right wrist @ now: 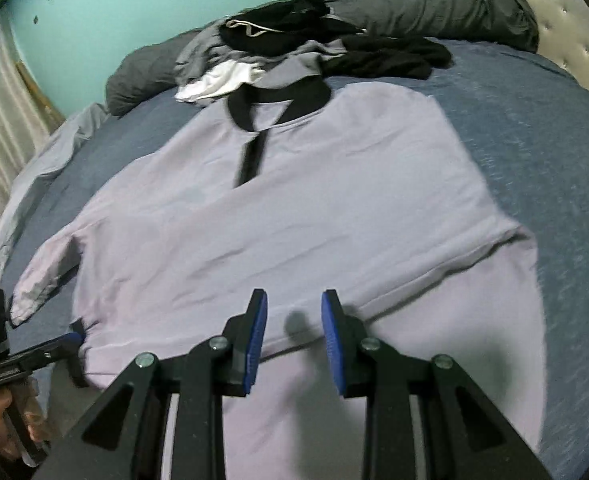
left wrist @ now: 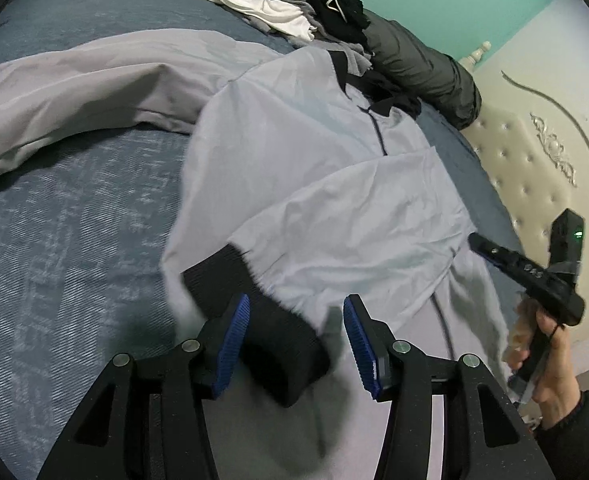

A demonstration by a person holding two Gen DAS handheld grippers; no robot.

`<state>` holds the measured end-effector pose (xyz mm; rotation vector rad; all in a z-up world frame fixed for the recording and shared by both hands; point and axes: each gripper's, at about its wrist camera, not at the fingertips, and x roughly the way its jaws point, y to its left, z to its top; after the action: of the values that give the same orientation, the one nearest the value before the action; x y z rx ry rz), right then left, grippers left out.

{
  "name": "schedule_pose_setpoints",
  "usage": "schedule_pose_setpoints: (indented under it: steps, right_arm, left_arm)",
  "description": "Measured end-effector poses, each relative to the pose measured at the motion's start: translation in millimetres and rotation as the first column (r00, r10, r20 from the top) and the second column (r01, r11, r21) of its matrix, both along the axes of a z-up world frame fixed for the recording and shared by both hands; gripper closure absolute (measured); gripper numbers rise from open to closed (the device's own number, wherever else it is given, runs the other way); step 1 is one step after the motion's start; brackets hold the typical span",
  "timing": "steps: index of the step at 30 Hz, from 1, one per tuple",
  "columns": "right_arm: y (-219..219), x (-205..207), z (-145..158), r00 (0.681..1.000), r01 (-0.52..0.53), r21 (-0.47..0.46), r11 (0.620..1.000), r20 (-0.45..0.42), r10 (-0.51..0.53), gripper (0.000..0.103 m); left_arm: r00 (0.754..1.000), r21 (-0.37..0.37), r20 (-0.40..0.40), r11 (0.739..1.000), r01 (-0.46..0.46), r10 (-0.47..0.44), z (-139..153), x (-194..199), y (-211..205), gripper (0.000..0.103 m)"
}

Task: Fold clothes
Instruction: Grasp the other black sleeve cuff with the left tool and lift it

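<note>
Nearest the left wrist camera, a black ribbed cuff point(left wrist: 254, 320) lies between the spread blue pads of the left gripper point(left wrist: 296, 344), whose jaws stand open and grip nothing. The cuff ends a sleeve folded across the pale grey pullover point(right wrist: 294, 200), which lies spread front-up on the blue bedspread point(right wrist: 554, 160), its black collar point(right wrist: 278, 100) toward the far side. The right gripper point(right wrist: 294, 336) hovers over the hem with its jaws likewise apart and empty. The garment looks light, soft and limp, likely to sag and crease when lifted, so the firmer ribbed cuff, collar or hem seam seem the surest holds. No container appears in either view; beyond the collar lies only a loose heap of unfolded clothes point(right wrist: 278, 36), black, grey and white, beside a dark rolled quilt point(right wrist: 434, 8).
</note>
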<state>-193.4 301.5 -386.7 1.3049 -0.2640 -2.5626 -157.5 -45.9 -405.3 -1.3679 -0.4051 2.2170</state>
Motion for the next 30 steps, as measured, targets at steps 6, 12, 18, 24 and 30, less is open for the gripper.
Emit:
schedule_pose_setpoints:
  steps: [6,12,18,24,30]
  right_arm:
    - [-17,26,2,1.000,-0.002,-0.041,0.999,-0.028,0.001,0.075]
    - [-18,46,1,0.998,-0.018,-0.054,0.998,-0.061,0.014,0.075]
    - [-7,52,2,0.995,-0.026,-0.145,0.989,-0.100,0.011,0.051]
    - [-1,50,5,0.993,-0.021,-0.180,0.983,-0.117,0.000,0.050]
    - [-8,47,7,0.992,-0.030,-0.178,0.983,-0.129,0.007,0.050]
  left_arm:
    - [0.998,0.006,-0.024,0.998,-0.064,0.065,16,4,-31,0.050]
    - [0.981,-0.044,-0.017,0.980,-0.195,0.195,36,-6,-88,0.047]
    - [0.932,-0.059,0.039,0.931,-0.359,0.362,41,-16,-166,0.046]
    - [0.818,-0.069,0.072,0.821,-0.567,0.571,41,-11,-252,0.036]
    - [0.704,-0.097,0.105,0.712,-0.696,0.703,29,-1,-307,0.035]
